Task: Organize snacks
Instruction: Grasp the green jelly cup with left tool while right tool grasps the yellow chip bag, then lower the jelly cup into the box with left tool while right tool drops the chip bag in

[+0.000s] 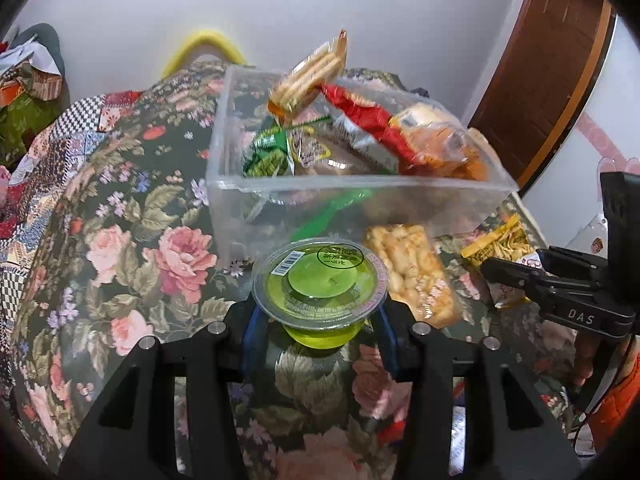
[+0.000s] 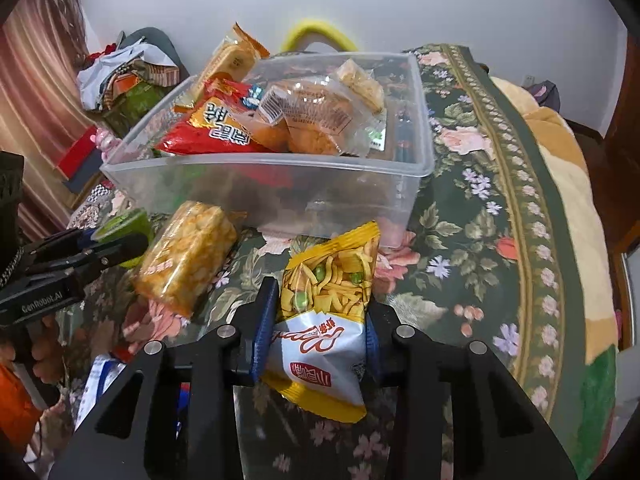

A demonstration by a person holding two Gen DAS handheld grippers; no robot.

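Observation:
A clear plastic bin [image 1: 352, 200] [image 2: 280, 184] on the floral cloth holds several snack packets, piled above its rim. My left gripper [image 1: 320, 320] is shut on a green jelly cup [image 1: 320, 284], held just in front of the bin; the cup also shows in the right wrist view [image 2: 124, 226]. My right gripper [image 2: 316, 328] is shut on a yellow noodle-snack packet [image 2: 328, 292], close to the bin's near wall; the packet also shows in the left wrist view [image 1: 500, 246]. A clear pack of rice crackers [image 1: 412, 272] [image 2: 188, 256] lies on the cloth between the two grippers.
The floral cloth [image 1: 132, 220] [image 2: 480, 208] covers the surface. A yellow hoop [image 1: 204, 46] stands behind the bin. Clutter of bags [image 2: 124, 76] lies at far left. A brown wooden door [image 1: 552, 60] is at the right.

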